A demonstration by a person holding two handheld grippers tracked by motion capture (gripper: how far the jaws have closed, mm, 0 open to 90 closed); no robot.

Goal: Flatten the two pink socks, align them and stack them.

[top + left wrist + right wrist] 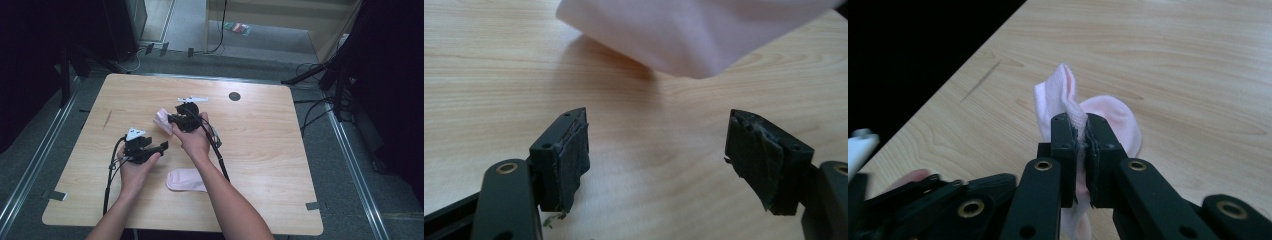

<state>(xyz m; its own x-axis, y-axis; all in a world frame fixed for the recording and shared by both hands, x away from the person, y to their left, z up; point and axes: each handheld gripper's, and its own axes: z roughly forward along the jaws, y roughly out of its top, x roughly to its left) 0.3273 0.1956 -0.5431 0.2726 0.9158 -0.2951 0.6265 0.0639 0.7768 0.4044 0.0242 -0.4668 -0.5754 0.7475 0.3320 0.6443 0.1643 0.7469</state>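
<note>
Currently a pink sock (162, 120) is being pinched by the right gripper (172, 120), jaws pressed tight on the fabric, nothing else between them. In the right gripper view the sock (1063, 97) is being clamped at a bunched fold, with the rest drooping toward the wooden table (1173, 65) beyond the right gripper (1083, 127). In the high view it is being held near the table's middle, slightly toward the far side.

A second pink sock (186, 180) is lying flat on the table (270, 150) near the front edge, between the two forearms, untouched.

The left gripper (162, 146) is being held with jaws spread wide, nothing gripped, well to the left of the flat sock and just short of the held one. In the left gripper view pink fabric (694, 30) is hanging ahead of the left gripper (656, 145), apart from both pads, casting a shadow on the wood (489, 75).

A small dark round mark (234, 96) is sitting on the table's far part.
</note>
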